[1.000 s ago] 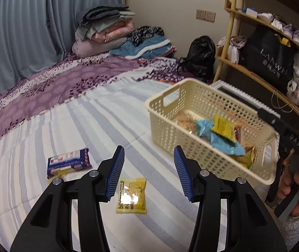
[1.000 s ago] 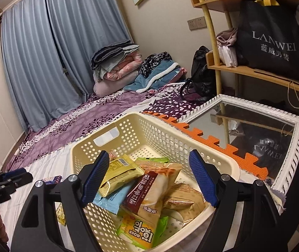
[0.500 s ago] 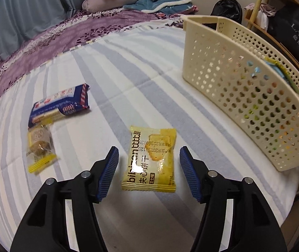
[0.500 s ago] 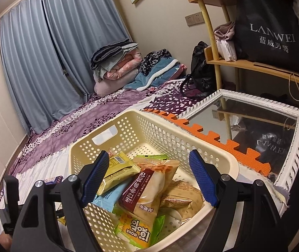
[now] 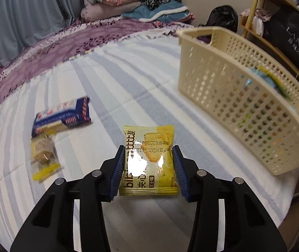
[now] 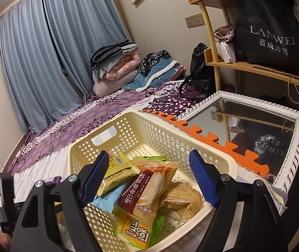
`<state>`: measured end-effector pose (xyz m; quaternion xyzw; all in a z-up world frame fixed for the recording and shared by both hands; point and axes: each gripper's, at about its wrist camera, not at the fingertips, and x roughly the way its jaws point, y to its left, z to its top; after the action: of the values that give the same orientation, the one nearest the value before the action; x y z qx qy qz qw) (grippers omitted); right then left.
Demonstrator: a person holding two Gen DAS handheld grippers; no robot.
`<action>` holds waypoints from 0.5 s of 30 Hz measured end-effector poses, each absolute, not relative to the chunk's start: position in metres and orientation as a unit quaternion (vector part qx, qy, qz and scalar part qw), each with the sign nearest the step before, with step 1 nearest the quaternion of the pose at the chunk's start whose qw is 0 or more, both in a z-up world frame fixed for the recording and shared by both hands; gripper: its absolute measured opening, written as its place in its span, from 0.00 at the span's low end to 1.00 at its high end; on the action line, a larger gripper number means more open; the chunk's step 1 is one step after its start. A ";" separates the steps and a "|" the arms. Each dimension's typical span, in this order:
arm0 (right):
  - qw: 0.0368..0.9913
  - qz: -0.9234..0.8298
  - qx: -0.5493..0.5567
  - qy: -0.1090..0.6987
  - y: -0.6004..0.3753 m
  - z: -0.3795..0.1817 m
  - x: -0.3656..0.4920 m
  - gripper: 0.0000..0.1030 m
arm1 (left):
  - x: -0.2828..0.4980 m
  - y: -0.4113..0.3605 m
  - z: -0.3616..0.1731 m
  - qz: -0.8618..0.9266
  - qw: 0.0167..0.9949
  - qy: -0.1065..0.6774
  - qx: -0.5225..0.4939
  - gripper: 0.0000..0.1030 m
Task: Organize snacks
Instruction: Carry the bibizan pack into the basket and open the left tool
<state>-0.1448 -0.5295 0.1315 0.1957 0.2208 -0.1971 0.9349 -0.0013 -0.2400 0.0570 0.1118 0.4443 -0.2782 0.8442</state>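
While closing, left gripper [image 5: 148, 169] now lower, pinching yellow biscuit packet [image 5: 149, 159] — right gripper [image 6: 149, 180] unchanged, open, empty.

Both grippers look alike: left gripper [image 5: 148, 171] and right gripper [image 6: 148, 178] w/ matte black plastic arms, cut-out slots in the frames, round silver screws at the pivots, ribbed blue pads [image 6: 202, 178] lining each finger's inner face.

Yellow cracker packet [image 5: 149, 157], cream perforated basket [image 5: 244, 96], blue-and-white striped sheet [image 5: 128, 79], purple leaf-patterned bedspread [image 6: 99, 113], blue curtains [image 6: 50, 42]
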 end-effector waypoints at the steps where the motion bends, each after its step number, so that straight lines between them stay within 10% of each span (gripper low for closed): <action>1: 0.935 -0.199 0.196 0.220 -0.530 0.132 -0.146 0.76 | -0.004 -0.242 0.066 -0.282 0.847 0.436 0.109 0.45; 15: 0.931 -0.226 0.205 0.200 -0.546 0.139 -0.165 0.76 | -0.058 -0.339 0.161 -0.430 0.828 0.340 0.119 0.45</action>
<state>-0.1654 -0.5458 0.1388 0.2049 0.2001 -0.2264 0.9310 -0.0583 -0.3393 0.1610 0.1193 0.3405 -0.4295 0.8279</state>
